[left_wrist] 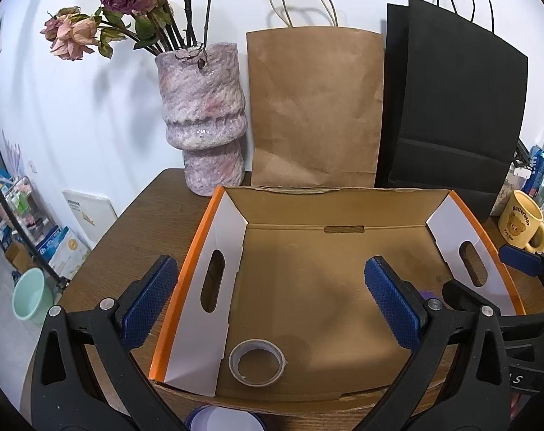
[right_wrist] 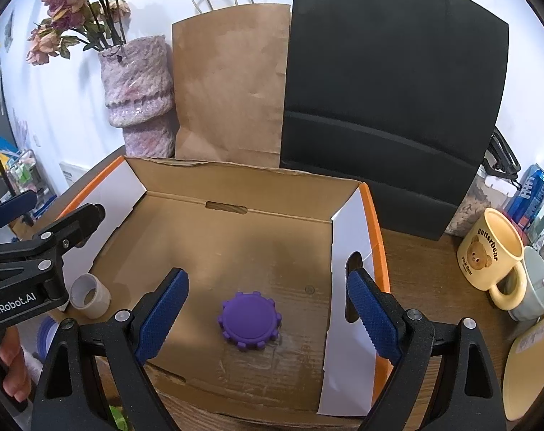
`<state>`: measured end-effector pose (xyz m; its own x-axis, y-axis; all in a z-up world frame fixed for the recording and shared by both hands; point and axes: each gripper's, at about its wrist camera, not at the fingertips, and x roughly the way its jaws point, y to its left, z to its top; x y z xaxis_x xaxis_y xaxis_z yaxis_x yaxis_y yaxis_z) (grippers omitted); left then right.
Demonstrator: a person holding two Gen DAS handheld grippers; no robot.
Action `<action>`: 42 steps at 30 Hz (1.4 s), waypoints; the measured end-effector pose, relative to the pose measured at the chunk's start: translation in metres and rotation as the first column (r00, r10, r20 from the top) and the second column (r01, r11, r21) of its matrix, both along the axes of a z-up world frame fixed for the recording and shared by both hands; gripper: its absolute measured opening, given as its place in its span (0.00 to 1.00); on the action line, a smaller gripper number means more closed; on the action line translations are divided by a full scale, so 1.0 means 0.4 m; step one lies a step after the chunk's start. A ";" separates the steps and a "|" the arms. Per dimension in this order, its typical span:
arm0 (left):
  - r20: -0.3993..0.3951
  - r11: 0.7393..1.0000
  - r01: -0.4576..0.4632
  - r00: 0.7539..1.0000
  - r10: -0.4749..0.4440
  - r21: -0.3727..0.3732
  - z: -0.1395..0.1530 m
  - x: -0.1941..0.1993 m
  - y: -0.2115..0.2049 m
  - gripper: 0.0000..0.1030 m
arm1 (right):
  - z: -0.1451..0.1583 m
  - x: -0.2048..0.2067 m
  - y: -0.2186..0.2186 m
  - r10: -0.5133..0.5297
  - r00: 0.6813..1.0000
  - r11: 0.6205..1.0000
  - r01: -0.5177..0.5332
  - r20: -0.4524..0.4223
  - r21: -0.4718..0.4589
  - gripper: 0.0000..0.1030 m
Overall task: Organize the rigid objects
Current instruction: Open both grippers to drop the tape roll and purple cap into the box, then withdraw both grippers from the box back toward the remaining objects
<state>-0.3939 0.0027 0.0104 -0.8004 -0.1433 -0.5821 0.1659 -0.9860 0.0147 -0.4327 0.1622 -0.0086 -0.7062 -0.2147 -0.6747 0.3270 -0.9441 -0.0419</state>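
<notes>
An open cardboard box (left_wrist: 344, 215) with orange-edged white side flaps sits on the wooden table; it also shows in the right wrist view (right_wrist: 236, 186). A roll of clear tape (left_wrist: 257, 362) lies in its near left corner, seen also in the right wrist view (right_wrist: 90, 296). A purple gear-shaped lid (right_wrist: 249, 319) lies on the box floor. My left gripper (left_wrist: 270, 301) is open and empty above the box's near left part. My right gripper (right_wrist: 268, 318) is open and empty, its pads either side of the purple lid, above it.
A pink vase (left_wrist: 203, 122) with dried roses, a brown paper bag (left_wrist: 315, 107) and a black paper bag (left_wrist: 451, 107) stand behind the box. A yellow bear mug (right_wrist: 491, 255) and a white cup (right_wrist: 538, 291) stand right of the box. A blue-rimmed lid (left_wrist: 223, 420) lies at the near edge.
</notes>
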 end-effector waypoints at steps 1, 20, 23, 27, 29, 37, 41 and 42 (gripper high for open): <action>-0.001 1.000 0.000 1.000 0.000 0.001 0.002 0.001 -0.001 1.00 | 0.002 0.004 0.000 0.000 1.000 1.000 0.000 -0.003 -0.001 0.91; -0.041 1.000 0.010 0.999 -0.009 0.018 0.034 0.109 -0.004 1.00 | 0.054 0.120 0.025 0.007 0.997 0.999 -0.011 -0.080 -0.038 0.91; -0.050 1.000 0.008 0.999 -0.006 0.020 0.038 0.135 -0.003 1.00 | 0.059 0.147 0.030 0.012 0.996 0.999 -0.016 -0.090 -0.041 0.91; -0.053 1.000 0.011 0.999 -0.010 0.025 0.040 0.169 0.000 1.00 | 0.062 0.186 0.038 0.019 0.995 0.999 -0.023 -0.101 -0.038 0.91; -0.054 1.000 0.010 0.998 -0.009 0.027 0.041 0.184 0.000 1.00 | 0.063 0.206 0.040 0.021 0.994 0.999 -0.025 -0.105 -0.035 0.91; -0.068 0.999 0.014 0.998 -0.012 0.035 0.046 0.254 0.005 1.00 | 0.071 0.287 0.066 0.023 0.992 0.999 -0.027 -0.125 -0.037 0.91; -0.072 0.999 0.021 0.997 -0.018 0.040 0.047 0.291 0.011 1.00 | 0.077 0.325 0.075 0.027 0.991 0.998 -0.033 -0.133 -0.044 0.91; -0.073 0.999 0.022 0.997 -0.019 0.038 0.047 0.301 0.014 1.00 | 0.080 0.335 0.078 0.027 0.990 0.998 -0.034 -0.136 -0.045 0.91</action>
<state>-0.2734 0.0082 0.0292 -0.8433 -0.1050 -0.5270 0.1452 -0.9888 -0.0354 -0.2987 0.1935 0.0234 -0.7831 -0.2669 -0.5617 0.3500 -0.9357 -0.0434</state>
